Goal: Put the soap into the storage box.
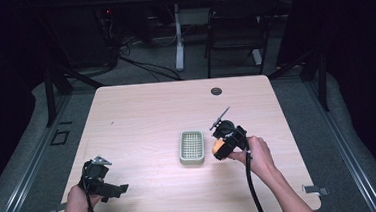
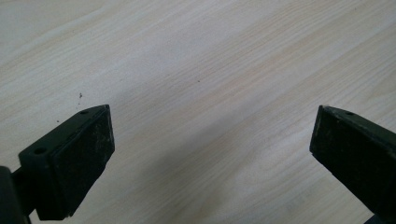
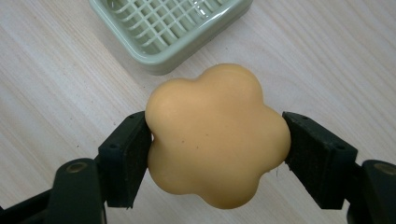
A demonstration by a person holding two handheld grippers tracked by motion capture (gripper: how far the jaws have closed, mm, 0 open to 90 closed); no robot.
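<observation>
At about 4 o'clock from the counter's (image 1: 141, 109) middle, just right of the green soap dish (image 1: 191, 147), the right gripper (image 1: 221, 147) holds the flower-shaped orange soap (image 3: 217, 135); its fingers (image 3: 123, 158) are clenched on two opposite lobes, pads pressing the sides, soap lifted off the wood as far as the right gripper view tells. Soap looks solid and stiff, smooth and a bit waxy, so likely slippery; probably light. The rounded lobes give little flat face for the pads, so the grip across the waist between lobes looks like the safest hold, and squeezing harder could dent or pop it out. Judged step: carry it to the dish and set it on the grid. Dish is a shallow rounded rectangle with a raised rim and slatted insert, empty, sitting at 12 o'clock of the soap in the right gripper view, near but apart. The rim is the edge to clear; soap should come in from above, level, not dragged over the lip, or the light dish may skid. Room is good: bare counter all round the dish, cable hole (image 1: 216, 91) far off at 12 o'clock, counter edges well apart. Left gripper (image 1: 112, 190) rests at 8 o'clock near the front edge, fingers (image 2: 74, 158) released and wide with nothing but bare wood between them, well clear of the path.
</observation>
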